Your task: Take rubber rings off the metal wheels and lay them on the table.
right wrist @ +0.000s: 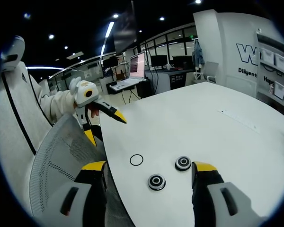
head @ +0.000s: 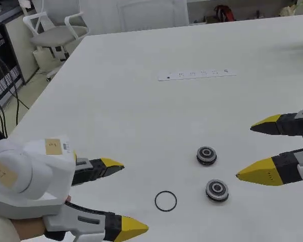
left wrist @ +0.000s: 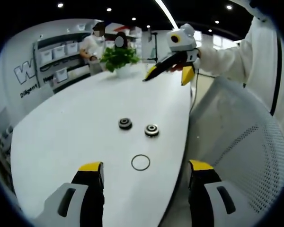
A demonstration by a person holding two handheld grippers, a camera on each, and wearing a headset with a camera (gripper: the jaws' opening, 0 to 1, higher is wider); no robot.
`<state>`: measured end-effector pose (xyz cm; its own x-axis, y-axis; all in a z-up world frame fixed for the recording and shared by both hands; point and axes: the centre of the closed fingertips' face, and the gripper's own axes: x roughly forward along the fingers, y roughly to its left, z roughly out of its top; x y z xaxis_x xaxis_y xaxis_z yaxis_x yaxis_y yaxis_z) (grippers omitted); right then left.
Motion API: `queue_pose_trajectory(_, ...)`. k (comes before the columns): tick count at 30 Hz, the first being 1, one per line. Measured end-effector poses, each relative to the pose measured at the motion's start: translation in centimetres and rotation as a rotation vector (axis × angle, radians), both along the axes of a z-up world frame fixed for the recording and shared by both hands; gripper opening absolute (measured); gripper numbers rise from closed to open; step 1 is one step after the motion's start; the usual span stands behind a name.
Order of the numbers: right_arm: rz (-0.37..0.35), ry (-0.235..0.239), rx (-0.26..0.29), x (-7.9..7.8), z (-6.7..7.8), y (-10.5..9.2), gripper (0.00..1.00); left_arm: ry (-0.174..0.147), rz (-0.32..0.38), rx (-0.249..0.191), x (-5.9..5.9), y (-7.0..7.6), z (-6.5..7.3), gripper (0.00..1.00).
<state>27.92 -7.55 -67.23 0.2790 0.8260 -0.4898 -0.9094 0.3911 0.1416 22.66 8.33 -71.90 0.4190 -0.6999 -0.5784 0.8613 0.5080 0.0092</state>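
Found left gripper [head: 134, 196] spread and empty, one rubber ring [head: 165, 201] flat on the table [head: 141, 111] just ahead of its jaws, judged already stripped. Found right gripper [head: 245, 151] spread, empty, aimed at nearer wheel [head: 217, 190] and farther wheel [head: 206, 155] just ahead, dark bands apparently on: likely next.

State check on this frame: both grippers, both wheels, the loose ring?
left gripper: open, empty, above the table.
right gripper: open, empty.
far wheel: lying flat, untouched, dark rim; can't tell if its ring is on.
near wheel: lying flat, untouched, dark rim; can't tell either.
rubber ring: off, flat on the table, apart from both wheels.
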Motion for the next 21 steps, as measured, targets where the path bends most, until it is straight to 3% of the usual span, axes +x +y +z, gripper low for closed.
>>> queue_pose_trajectory(3,-0.004,0.003,0.004,0.0,-0.1,-0.5,0.69,-0.025,0.02,0.0,0.3,0.0,0.5,0.77)
queue_pose_trajectory(8,-0.017,0.016,0.019,-0.1,-0.8,-1.5,0.68,-0.039,0.042,-0.017,0.7,-0.3,1.8,0.78)
queue_pose_trajectory(14,-0.03,0.031,0.021,-0.5,-2.0,-2.6,0.68,-0.07,0.049,0.003,1.4,-0.9,2.8,0.8)
queue_pose_trajectory(21,-0.052,0.057,0.044,-0.9,-3.2,-4.0,0.67,-0.093,0.029,0.003,2.3,-2.7,4.0,0.79)
